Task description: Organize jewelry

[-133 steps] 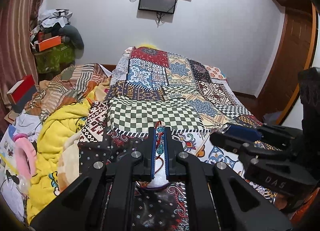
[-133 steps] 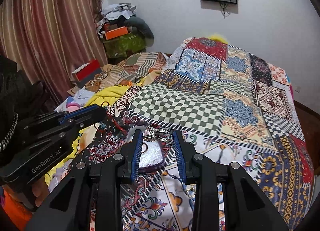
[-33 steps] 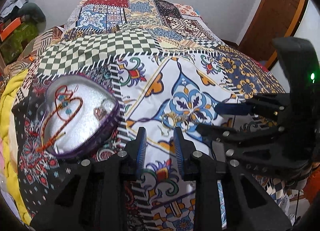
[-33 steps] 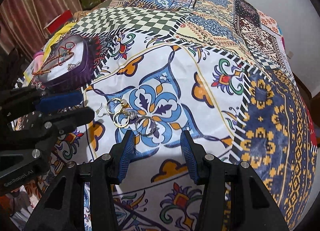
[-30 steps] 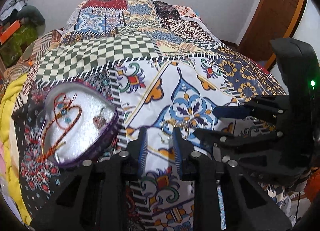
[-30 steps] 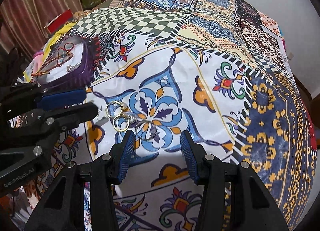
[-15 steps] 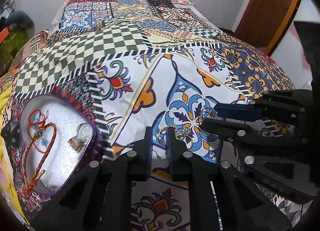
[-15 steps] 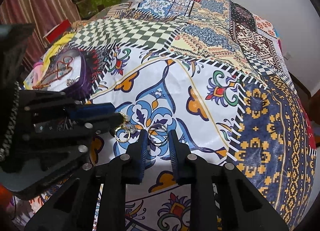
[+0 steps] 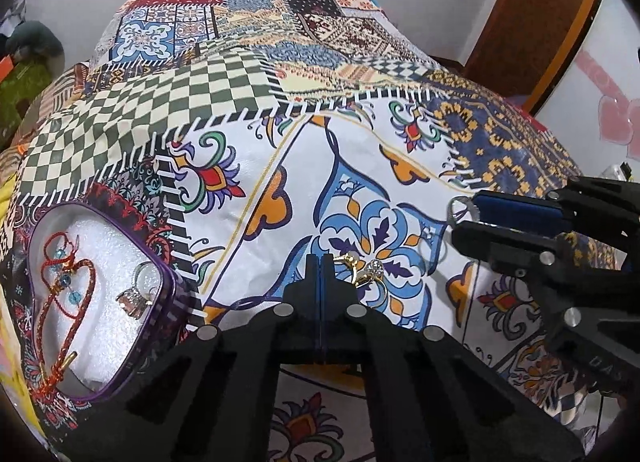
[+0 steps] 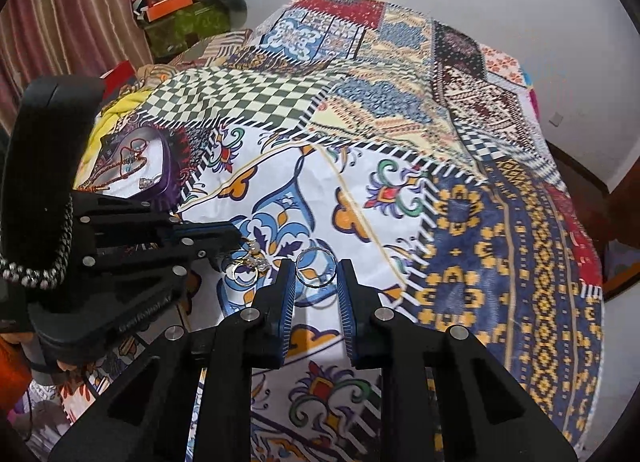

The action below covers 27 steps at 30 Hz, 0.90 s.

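Gold rings (image 9: 362, 272) lie on the quilt (image 9: 280, 166) just beside the left gripper (image 9: 321, 262) — jaws pressed together. Right gripper (image 10: 316, 282) is spread around a silver ring (image 10: 316, 267). Tray (image 9: 160, 274) at left holds a cord (image 9: 66, 294) and another ring (image 9: 134, 296).
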### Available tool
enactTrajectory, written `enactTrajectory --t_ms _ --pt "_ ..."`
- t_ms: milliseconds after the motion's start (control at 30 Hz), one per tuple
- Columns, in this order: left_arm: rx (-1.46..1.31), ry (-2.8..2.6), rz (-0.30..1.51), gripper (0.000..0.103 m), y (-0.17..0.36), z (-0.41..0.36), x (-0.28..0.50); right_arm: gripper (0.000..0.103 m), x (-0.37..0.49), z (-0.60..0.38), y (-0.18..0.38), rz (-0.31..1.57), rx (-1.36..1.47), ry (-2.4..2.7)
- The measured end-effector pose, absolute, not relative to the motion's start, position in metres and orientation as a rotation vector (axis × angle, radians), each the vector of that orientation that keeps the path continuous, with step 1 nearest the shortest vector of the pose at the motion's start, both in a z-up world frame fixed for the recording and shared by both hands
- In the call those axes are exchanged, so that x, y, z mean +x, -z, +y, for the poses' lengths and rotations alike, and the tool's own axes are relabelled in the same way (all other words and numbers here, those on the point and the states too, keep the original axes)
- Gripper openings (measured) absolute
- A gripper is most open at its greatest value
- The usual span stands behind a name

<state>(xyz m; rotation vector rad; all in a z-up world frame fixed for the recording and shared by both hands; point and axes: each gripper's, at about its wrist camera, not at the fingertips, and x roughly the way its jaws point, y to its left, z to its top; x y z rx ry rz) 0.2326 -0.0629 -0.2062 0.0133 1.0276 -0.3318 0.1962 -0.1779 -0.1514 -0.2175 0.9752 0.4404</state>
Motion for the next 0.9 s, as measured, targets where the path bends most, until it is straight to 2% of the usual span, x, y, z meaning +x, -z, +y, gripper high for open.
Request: enactTrajectory --t_ms 333,700,900 --pt "0.009 0.326 0.943 0.0 0.166 -0.054 0.22 0.019 0.191 -0.186 0.14 0.942 -0.186 -0.429" --pt "0.048 0.311 1.065 0.008 0.203 -0.067 0.233 0.019 0.187 -0.2 0.141 0.948 -0.158 -0.424" --pt "0.049 0.325 1.074 0.024 0.208 -0.073 0.234 0.019 0.189 -0.206 0.144 0.956 -0.147 -0.422"
